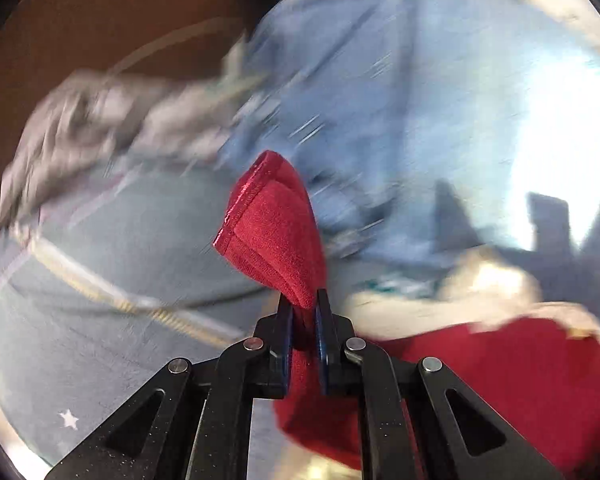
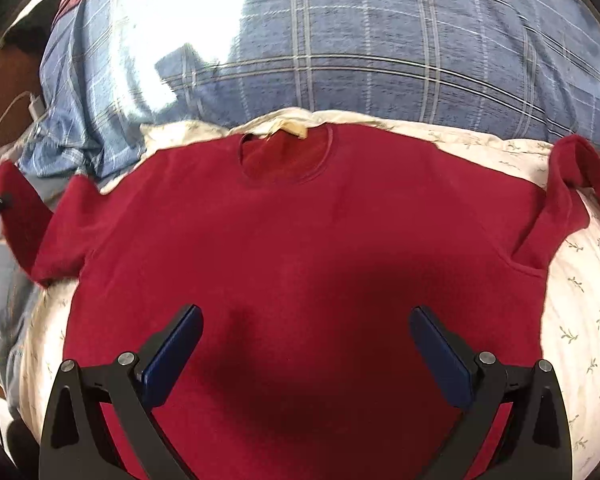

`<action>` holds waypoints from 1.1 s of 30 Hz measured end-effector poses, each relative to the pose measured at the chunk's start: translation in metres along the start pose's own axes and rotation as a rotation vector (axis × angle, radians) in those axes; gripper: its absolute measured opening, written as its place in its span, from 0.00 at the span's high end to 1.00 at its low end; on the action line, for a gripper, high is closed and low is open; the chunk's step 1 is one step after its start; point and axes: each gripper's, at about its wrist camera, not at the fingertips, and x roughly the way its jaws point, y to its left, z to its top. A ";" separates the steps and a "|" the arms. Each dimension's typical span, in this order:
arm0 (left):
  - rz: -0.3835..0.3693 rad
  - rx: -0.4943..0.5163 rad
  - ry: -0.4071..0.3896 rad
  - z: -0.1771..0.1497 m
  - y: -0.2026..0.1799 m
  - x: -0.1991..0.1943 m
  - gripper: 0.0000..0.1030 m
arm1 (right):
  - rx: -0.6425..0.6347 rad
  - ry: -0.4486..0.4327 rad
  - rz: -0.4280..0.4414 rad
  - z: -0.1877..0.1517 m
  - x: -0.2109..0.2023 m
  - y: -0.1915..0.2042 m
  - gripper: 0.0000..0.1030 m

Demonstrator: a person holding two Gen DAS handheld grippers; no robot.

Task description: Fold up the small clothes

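Note:
A small red T-shirt (image 2: 300, 232) lies spread face up on a white floral cloth (image 2: 580, 320), neck hole away from me. My right gripper (image 2: 306, 320) is open and empty, hovering over the shirt's lower middle. My left gripper (image 1: 303, 304) is shut on the shirt's left sleeve (image 1: 272, 224), lifting its hemmed end up; the left wrist view is blurred by motion. In the right wrist view that sleeve (image 2: 18, 216) shows raised at the far left with the left gripper's tip on it. The right sleeve (image 2: 560, 200) lies bent upward at the right.
A blue plaid bedcover (image 2: 380, 40) lies behind the shirt, with strong glare on its left part. A white charger and cable (image 2: 36, 106) sit at the far left by a brown surface. A grey star-print fabric (image 1: 100, 320) lies below the left gripper.

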 end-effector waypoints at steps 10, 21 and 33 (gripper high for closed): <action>-0.493 0.223 -0.072 -0.007 -0.174 -0.122 0.92 | 0.109 -0.068 -0.032 0.013 -0.033 -0.059 0.00; -0.585 0.358 0.264 -0.107 -0.290 -0.006 0.86 | 0.217 -0.078 -0.099 0.001 -0.036 -0.131 0.00; -0.364 0.296 0.038 -0.068 -0.167 -0.027 0.35 | 0.113 -0.113 0.059 0.029 -0.021 -0.101 0.07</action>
